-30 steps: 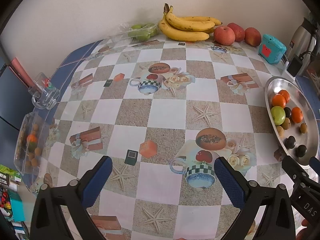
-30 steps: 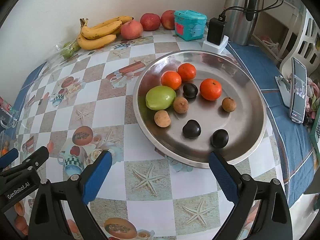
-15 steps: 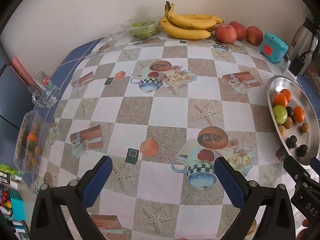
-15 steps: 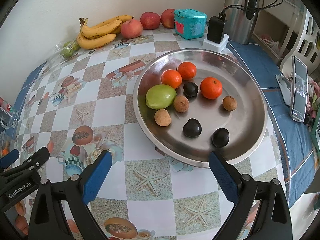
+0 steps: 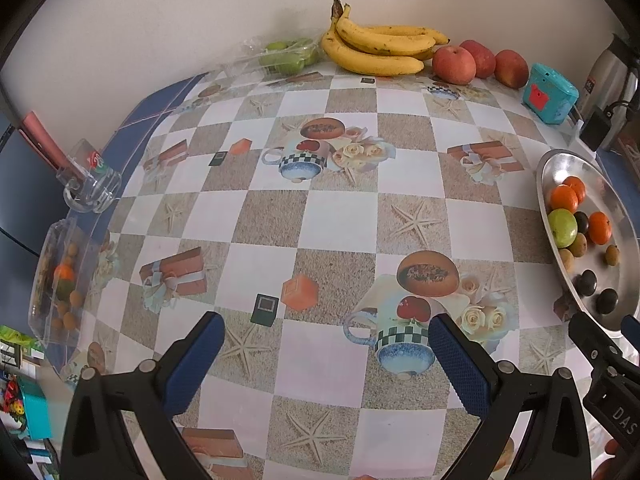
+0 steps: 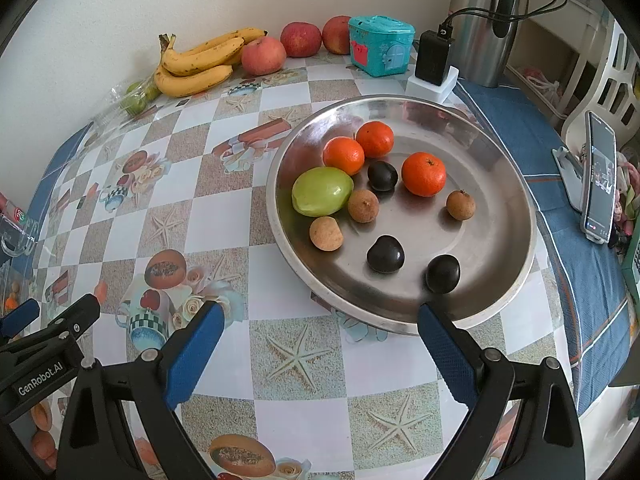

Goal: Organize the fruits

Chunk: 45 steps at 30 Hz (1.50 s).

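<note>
metal dish (image 6: 508,184): shiny, smooth; tablecloth (image 6: 224,220): glossy plastic; kettle (image 6: 482,20): brushed metal; mug (image 5: 90,184): clear plastic

checkered starfish tablecloth (image 6: 224,208); silver tray (image 6: 500,264); orange tangerines (image 6: 423,173).

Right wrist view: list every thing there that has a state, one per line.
Right gripper: open, holding nothing.
Left gripper: open, holding nothing.
Metal plate: upright on the table, holding ten fruits.
Charger: plugged in, cable attached.
Phone: propped upright on a stand, screen lit.
Teal box: closed.
</note>
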{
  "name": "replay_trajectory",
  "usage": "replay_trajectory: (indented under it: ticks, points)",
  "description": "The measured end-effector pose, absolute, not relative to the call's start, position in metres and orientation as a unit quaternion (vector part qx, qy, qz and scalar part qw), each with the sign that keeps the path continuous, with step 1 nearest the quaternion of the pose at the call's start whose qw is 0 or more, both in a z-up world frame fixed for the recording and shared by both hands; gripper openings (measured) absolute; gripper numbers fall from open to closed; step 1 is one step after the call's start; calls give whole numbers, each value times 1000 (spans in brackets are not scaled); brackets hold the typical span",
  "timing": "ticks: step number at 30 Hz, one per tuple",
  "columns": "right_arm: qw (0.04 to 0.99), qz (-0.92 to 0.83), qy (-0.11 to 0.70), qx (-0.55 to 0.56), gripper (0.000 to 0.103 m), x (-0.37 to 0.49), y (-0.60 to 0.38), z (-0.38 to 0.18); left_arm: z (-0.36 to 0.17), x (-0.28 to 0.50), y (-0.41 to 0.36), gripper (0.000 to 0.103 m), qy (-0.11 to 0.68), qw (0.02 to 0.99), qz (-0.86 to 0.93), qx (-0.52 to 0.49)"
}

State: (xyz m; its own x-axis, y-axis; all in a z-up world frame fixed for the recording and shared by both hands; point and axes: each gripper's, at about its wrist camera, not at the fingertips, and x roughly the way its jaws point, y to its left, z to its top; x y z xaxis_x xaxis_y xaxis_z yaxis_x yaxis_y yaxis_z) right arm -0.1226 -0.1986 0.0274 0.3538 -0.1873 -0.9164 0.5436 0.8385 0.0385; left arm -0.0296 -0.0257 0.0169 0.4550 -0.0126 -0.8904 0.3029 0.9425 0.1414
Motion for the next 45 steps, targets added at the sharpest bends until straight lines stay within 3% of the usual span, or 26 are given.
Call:
replay_trajectory:
  ticks: [45]
  points:
    - [802,-226,524,175,97,-123,-199,26,19,-31,-25,103,507,845,-94,140]
